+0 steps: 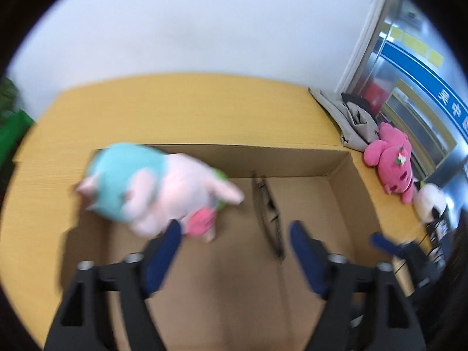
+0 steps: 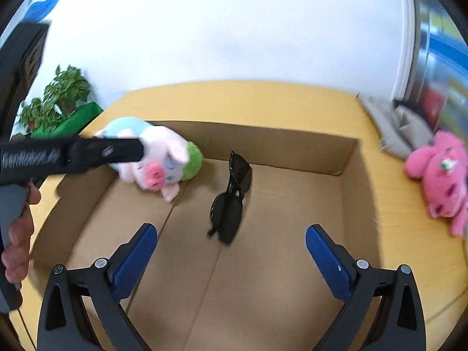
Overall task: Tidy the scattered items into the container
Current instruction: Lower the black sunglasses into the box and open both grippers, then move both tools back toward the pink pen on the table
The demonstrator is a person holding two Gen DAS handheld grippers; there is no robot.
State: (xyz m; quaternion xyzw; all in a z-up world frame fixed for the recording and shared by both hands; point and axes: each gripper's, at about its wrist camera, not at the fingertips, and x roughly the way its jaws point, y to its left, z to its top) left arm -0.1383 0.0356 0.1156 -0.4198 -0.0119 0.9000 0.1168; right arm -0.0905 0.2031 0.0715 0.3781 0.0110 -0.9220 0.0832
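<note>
in the box (image 2: 292,149), sunglasses (image 2: 231,199) lie ahead of the right gripper (image 2: 231,251) — untouched.

Pale lettering runs along the black body of the left gripper (image 2: 122,152) in the right wrist view; it is motion-blurred and seems to begin with "Gen", but the rest cannot be made out. In the left wrist view, a blue band (image 1: 421,67) crosses the metal-framed door at the right and carries white characters, cut off at the picture's edge and too distorted to read. Nothing else bears readable text.
</note>
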